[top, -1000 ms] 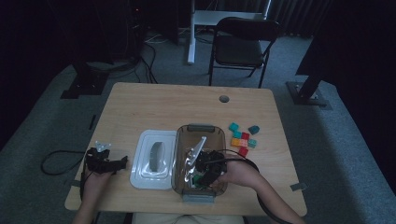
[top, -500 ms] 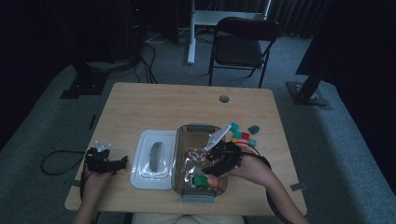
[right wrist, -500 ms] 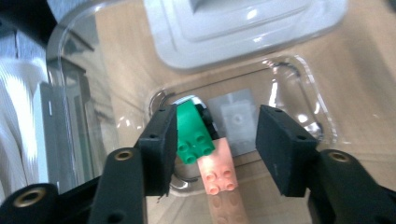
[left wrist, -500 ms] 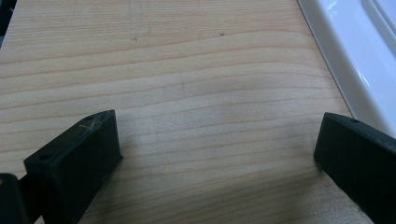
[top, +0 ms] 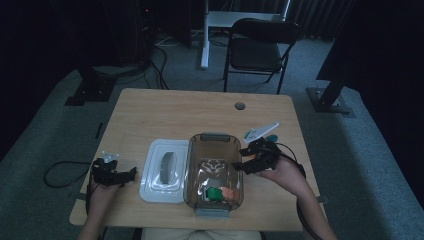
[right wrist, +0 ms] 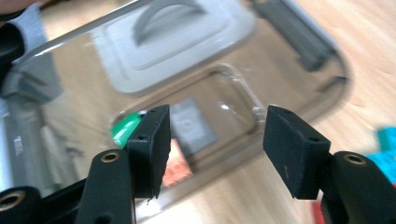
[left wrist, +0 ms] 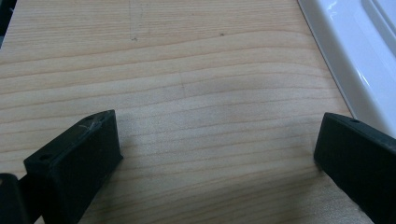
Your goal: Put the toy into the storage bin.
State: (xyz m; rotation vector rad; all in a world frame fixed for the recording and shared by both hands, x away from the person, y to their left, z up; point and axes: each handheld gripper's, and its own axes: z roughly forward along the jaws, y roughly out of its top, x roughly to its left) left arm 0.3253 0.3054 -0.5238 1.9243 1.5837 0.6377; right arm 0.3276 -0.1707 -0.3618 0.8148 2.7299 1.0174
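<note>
Left gripper [top: 131, 172] just sat on the table [top: 175, 110] beside the white lid [top: 165, 170], jaws wide, holding nothing. In the clear bin [top: 215, 172] lay green and orange blocks [top: 220, 193]. Right gripper [top: 239, 165] hovered at its rim, open, empty. Looked like mid block-loading; next grab probably needed a swing toward the teal blocks [right wrist: 386, 140].

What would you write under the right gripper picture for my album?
The open right gripper hovers at the clear box, which holds green and orange blocks.
</note>
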